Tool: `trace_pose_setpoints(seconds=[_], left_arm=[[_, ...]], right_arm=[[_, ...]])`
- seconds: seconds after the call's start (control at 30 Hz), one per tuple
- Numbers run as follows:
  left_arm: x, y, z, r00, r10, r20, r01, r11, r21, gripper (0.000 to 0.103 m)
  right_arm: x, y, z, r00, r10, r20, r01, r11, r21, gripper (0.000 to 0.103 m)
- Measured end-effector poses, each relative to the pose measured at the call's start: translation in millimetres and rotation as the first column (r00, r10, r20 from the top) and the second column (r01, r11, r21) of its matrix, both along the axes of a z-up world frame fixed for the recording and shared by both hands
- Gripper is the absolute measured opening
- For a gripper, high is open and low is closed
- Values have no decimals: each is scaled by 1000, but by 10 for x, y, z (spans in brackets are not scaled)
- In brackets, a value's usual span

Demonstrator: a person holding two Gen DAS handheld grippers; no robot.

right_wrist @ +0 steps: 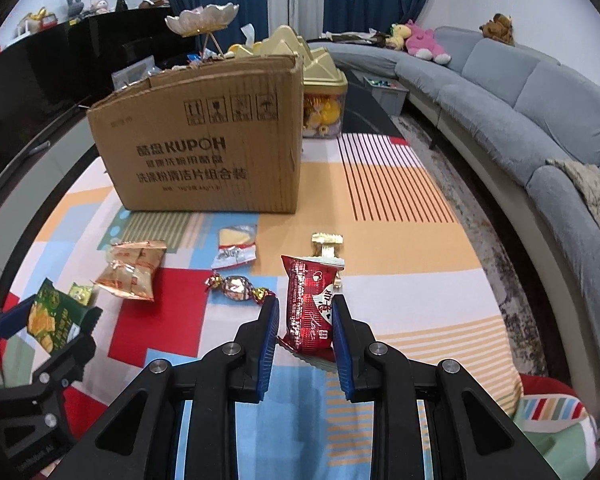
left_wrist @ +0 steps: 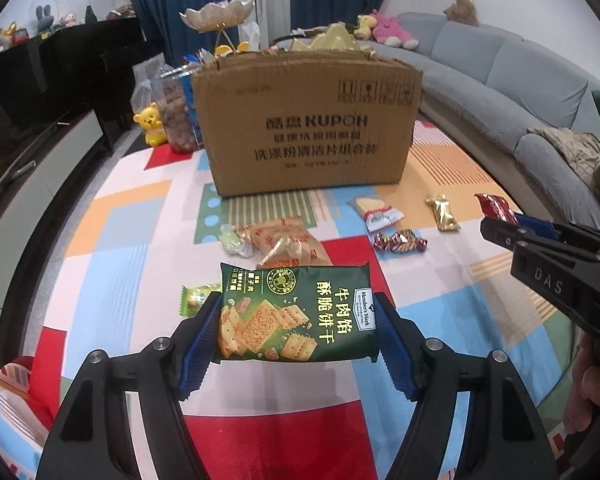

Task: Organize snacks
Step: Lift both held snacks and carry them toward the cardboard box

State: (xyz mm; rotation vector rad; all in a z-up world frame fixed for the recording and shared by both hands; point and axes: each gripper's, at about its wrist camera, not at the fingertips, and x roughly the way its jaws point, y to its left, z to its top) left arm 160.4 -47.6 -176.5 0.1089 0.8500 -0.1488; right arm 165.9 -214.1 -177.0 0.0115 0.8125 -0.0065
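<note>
Left wrist view: a green candy [left_wrist: 194, 298] lies on the patterned mat [left_wrist: 112, 216], partly behind the left gripper [left_wrist: 298, 322]. That gripper grasps a dark green cracker pack [left_wrist: 298, 314] by its two short ends, the pack held flat above the mat. Just beyond it lie a pale candy [left_wrist: 232, 240] and an orange packet [left_wrist: 286, 242]. Farther back stands a cardboard box [left_wrist: 306, 124], with a yellow bear toy [left_wrist: 152, 124] near its left side. To the right of the orange packet lie a twisted-wrapper candy [left_wrist: 400, 241], a cheese-print packet [left_wrist: 376, 212] and a gold bar [left_wrist: 443, 212]. At the right edge the right gripper [left_wrist: 500, 222] shows from the side.

Right wrist view: the cracker pack [right_wrist: 54, 320] in the left gripper [right_wrist: 46, 322] is at the left edge. Then come the orange packet [right_wrist: 132, 270], the twisted-wrapper candy [right_wrist: 238, 288] and the cheese-print packet [right_wrist: 236, 246] on the mat [right_wrist: 380, 200]. The right gripper [right_wrist: 306, 320] is clenched on a red packet [right_wrist: 310, 304], held upright, with the gold bar [right_wrist: 327, 242] just behind it. The box [right_wrist: 204, 140] stands beyond, a grey sofa [right_wrist: 520, 96] along the right.
</note>
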Motion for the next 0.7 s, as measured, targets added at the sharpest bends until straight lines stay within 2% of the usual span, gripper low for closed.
trace_pose_setpoints(seconds=[0.7], left_arm=[[-104,181,483,991,90,96,-89,996,-13,72]], right_arm=[[-246,174,510,996,46,77,-45,999,-13,27]])
